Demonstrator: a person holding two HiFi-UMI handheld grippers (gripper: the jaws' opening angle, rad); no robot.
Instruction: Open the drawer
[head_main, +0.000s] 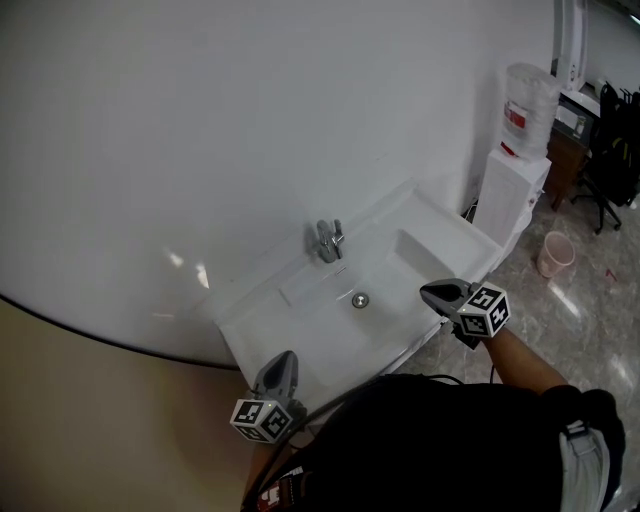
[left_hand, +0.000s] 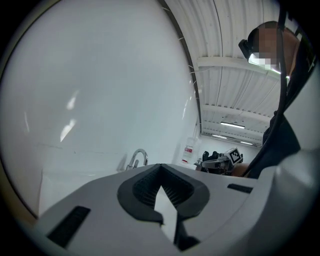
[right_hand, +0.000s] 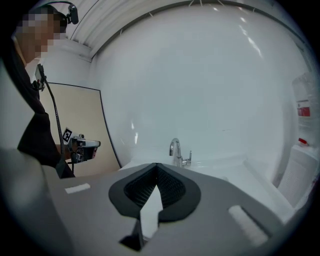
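The sink (head_main: 440, 222) looks glossy, the tap (head_main: 328, 240) shiny metal, the left gripper (head_main: 285, 360) and right gripper (head_main: 430, 293) matt plastic.

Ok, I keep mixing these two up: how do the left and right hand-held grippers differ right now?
The left hand-held gripper is by the sink's front left corner; the right hand-held gripper is at its front right edge. In the head view the left one points up the picture, while the right one points leftward over the sink. Both are shut and empty.

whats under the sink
Only a sliver of white front shows below the sink. The sink itself and the person's dark top hide the rest; no drawer is visible.
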